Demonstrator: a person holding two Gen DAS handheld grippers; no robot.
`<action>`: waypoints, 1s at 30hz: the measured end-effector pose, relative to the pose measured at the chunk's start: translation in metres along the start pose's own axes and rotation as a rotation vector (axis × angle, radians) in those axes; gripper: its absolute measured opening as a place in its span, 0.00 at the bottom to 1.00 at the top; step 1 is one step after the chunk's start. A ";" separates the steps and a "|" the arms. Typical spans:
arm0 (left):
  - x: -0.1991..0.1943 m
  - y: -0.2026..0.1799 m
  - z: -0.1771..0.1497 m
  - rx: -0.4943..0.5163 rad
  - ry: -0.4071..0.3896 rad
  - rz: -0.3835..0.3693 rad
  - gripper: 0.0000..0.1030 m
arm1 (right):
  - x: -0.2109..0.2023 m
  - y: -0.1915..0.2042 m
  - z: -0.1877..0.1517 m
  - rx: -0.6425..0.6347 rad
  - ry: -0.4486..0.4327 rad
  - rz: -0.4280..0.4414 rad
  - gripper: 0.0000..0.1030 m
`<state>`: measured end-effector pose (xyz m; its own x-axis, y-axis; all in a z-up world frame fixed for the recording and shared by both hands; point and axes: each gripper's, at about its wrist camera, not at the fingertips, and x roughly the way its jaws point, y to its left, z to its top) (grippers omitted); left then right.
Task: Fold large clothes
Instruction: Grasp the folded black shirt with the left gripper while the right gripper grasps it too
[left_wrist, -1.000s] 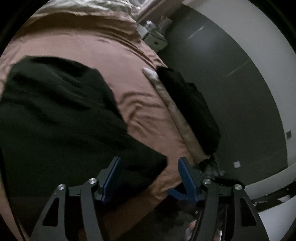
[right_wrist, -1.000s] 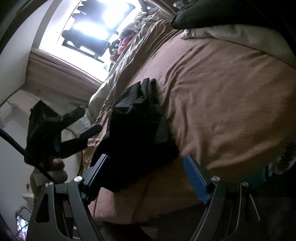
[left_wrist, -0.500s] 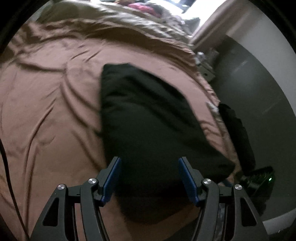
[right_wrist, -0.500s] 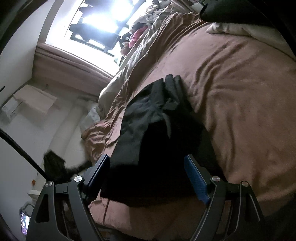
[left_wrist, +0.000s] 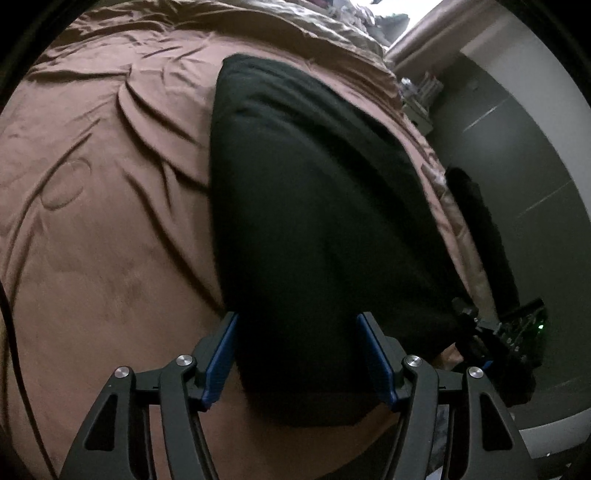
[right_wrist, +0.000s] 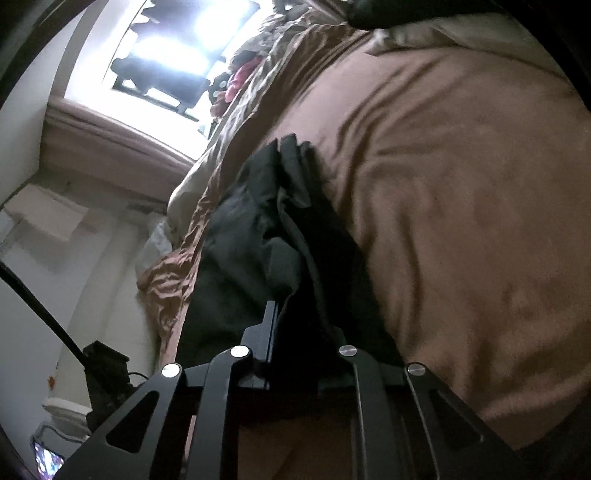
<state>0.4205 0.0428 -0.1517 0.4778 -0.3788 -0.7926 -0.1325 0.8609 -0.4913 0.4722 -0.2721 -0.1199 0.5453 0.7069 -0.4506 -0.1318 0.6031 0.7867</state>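
A large black garment (left_wrist: 314, 203) lies in a long folded shape on the brown bed cover (left_wrist: 110, 221). My left gripper (left_wrist: 295, 350) hangs open over its near end, with the blue pads (left_wrist: 221, 354) standing on either side of the cloth and not pressing it. In the right wrist view the same black garment (right_wrist: 258, 229) runs along the bed's edge. My right gripper (right_wrist: 291, 325) is closing, and its narrow jaws have a bunched fold of the garment between them. The right finger is mostly hidden by cloth.
Another black garment (left_wrist: 476, 221) lies along the bed's right edge over a pale blanket. Beyond it are a grey floor and a nightstand (left_wrist: 421, 96). A dark device with a green light (left_wrist: 517, 332) sits at the garment's near right corner. A bright window (right_wrist: 177, 48) and a black cable (right_wrist: 40, 306) are at the left.
The left gripper swung from the garment's corner to over its near end and came lower. The right gripper moved in to the garment and its jaws went from wide apart to pinched on the cloth.
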 end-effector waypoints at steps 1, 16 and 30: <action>0.004 0.003 -0.004 -0.010 0.008 -0.001 0.63 | -0.002 -0.003 -0.002 0.006 0.000 -0.002 0.11; 0.004 0.013 -0.002 -0.053 0.064 -0.069 0.61 | -0.042 0.036 0.021 -0.160 0.020 -0.036 0.65; -0.021 0.032 0.020 -0.051 0.020 -0.047 0.67 | 0.011 0.045 0.091 -0.249 0.160 -0.044 0.73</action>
<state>0.4236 0.0848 -0.1434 0.4670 -0.4254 -0.7752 -0.1551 0.8237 -0.5454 0.5480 -0.2712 -0.0512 0.4199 0.7153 -0.5585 -0.3207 0.6927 0.6461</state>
